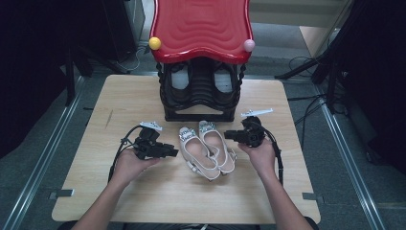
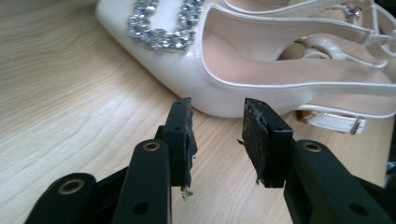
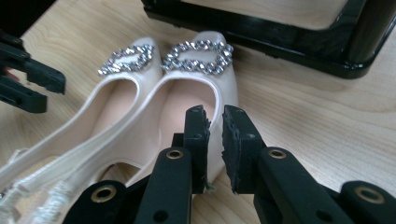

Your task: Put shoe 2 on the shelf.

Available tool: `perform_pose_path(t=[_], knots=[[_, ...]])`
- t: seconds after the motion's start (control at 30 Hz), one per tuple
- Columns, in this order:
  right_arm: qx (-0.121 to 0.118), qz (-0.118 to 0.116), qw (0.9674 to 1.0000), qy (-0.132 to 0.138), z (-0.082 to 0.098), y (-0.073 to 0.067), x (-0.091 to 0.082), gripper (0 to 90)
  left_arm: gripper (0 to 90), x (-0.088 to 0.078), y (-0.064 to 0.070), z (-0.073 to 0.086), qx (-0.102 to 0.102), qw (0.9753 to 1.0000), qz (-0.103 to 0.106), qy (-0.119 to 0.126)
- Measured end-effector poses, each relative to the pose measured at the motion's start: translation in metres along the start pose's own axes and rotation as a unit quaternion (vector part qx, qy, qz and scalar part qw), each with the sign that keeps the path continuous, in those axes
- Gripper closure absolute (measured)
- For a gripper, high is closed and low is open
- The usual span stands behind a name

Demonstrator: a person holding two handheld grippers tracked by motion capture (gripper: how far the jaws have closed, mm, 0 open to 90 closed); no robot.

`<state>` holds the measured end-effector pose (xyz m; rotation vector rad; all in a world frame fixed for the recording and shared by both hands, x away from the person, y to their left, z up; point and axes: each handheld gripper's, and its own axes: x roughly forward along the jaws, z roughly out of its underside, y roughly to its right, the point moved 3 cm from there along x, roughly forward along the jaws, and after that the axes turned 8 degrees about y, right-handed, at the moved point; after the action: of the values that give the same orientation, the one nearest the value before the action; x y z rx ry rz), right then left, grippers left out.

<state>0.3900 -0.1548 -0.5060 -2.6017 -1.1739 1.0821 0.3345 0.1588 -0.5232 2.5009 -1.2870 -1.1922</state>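
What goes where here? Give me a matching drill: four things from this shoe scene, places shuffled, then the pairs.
Things:
1. white slingback shoes
2. black shoe rack
3. yellow ball
4. pink ball

Places:
A. right front corner of the red top
B. side by side on the table between both grippers
C. left front corner of the red top
D. back of the table, under the red top

Pairs: 1-B, 2-D, 3-C, 4-A

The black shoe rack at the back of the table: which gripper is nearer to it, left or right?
Right. The right gripper lies just below the rack's right corner; the left gripper sits lower, farther left.
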Motion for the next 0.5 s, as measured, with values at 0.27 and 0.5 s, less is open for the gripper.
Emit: perform_pose_path(t=[0.27,0.5], knots=[[-0.013,-0.006,0.9999,0.003,-0.004,-0.012,-0.003,77.1,55.3,-0.011,-0.006,-0.004,-0.009,0.9999,-0.004,0.011],[-0.025,-0.016,0.9995,-0.006,-0.006,-0.028,0.001,73.6,49.4,-0.017,-0.011,-0.004,-0.004,0.9999,-0.014,0.009]])
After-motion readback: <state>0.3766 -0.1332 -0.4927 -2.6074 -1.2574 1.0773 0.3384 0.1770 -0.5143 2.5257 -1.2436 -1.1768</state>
